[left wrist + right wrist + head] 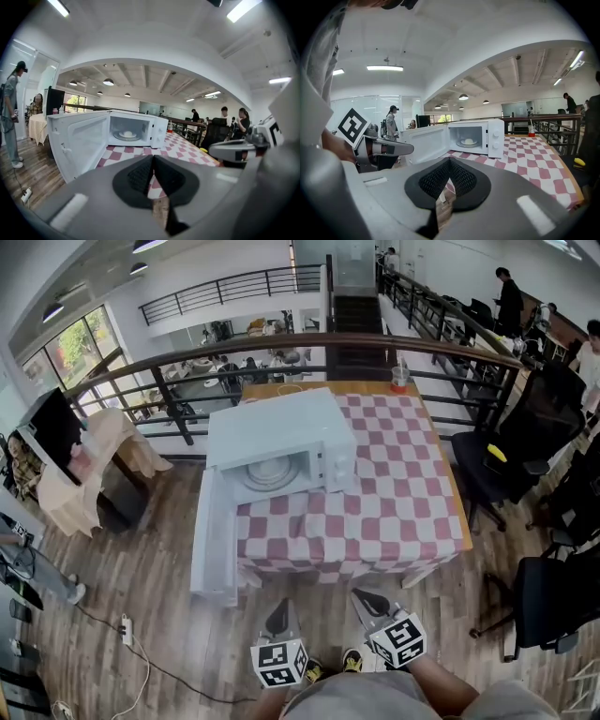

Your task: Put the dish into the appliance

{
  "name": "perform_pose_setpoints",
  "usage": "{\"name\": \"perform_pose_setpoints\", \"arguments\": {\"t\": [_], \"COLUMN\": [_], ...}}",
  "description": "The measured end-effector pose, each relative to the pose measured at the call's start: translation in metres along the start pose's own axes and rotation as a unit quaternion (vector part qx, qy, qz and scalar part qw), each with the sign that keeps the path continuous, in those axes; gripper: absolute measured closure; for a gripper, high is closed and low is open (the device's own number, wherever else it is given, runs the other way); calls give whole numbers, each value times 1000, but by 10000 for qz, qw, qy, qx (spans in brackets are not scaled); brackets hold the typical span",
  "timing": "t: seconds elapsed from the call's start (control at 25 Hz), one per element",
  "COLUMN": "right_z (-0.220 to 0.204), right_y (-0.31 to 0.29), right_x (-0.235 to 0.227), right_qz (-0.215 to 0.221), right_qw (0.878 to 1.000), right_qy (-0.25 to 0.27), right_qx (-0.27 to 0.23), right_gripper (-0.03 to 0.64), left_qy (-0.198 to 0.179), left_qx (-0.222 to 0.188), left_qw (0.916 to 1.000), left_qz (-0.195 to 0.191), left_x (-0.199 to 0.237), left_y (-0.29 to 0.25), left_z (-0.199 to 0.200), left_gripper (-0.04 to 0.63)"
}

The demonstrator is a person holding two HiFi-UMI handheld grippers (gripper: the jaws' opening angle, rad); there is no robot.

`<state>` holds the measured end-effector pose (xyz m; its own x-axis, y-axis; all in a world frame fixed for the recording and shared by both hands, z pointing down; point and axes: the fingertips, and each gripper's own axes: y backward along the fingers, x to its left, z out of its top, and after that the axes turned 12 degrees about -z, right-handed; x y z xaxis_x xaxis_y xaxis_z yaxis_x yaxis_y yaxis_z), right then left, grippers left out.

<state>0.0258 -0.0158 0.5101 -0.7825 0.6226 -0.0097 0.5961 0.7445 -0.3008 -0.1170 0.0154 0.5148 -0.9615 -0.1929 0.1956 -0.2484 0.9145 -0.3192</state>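
Note:
A white microwave [281, 432] stands on the left half of a table with a red-and-white checked cloth [394, 493]. Its door [211, 540] hangs wide open to the left. Inside, a small white dish [127, 135] [468, 141] with something pale on it rests on the glass turntable [270, 474]. Both grippers are held low in front of the table's near edge, well short of the microwave. My left gripper [280, 607] [153, 160] is shut and empty. My right gripper [367, 599] [450, 162] is beside it, also shut with nothing between its jaws.
A red cup [400, 381] stands at the table's far edge, before a dark railing [281, 348]. Black office chairs [511, 451] crowd the right side. A cloth-draped table [94, 465] and a person [9, 117] are at the left. A power strip [125, 627] and cable lie on the wooden floor.

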Motion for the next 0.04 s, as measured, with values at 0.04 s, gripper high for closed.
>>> {"name": "perform_pose_setpoints", "arguments": {"t": [0.04], "right_z": [1], "right_y": [0], "right_x": [1], "right_qz": [5], "right_qw": [10000], "right_qy": [10], "right_qx": [0], "right_gripper": [618], "left_qy": [10], "left_qx": [3], "left_qw": [10000], "left_qz": [-11], "left_x": [1], "left_y": [0], "left_z": [0], "left_gripper": [584]}}
